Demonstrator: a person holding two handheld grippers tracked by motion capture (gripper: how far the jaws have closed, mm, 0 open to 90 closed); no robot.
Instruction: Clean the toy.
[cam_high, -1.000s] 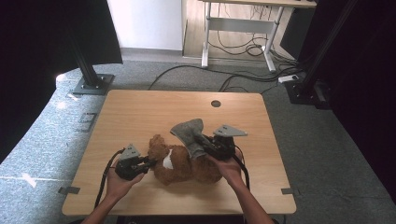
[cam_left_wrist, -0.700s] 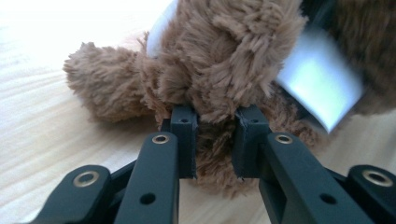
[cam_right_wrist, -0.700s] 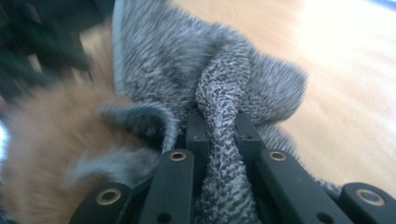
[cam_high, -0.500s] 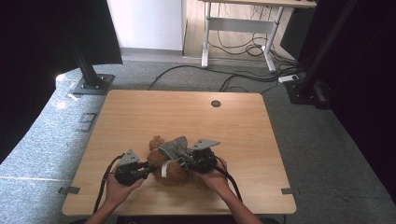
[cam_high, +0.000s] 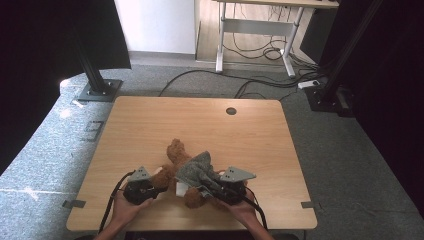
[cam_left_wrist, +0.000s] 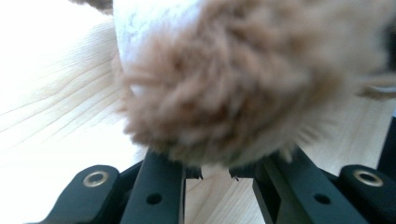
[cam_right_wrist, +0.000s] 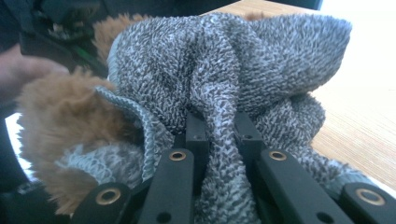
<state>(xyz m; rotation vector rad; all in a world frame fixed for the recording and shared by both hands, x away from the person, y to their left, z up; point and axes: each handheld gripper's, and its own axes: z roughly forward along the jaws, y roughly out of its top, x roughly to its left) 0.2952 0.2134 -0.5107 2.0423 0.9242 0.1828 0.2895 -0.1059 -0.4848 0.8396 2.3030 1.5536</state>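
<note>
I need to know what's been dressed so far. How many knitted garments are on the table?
1: a grey knitted garment lies over the teddy bear near the table's front edge, pinched by the right gripper. Others could be hidden underneath.

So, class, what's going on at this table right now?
A person at a wooden table is dressing a brown plush bear in a grey knitted garment. The left hand-held gripper is shut on a furry part of the bear, steadying it. The right hand-held gripper is shut on a fold of the garment, which lies bunched over the bear's body, not yet fully on.
</note>
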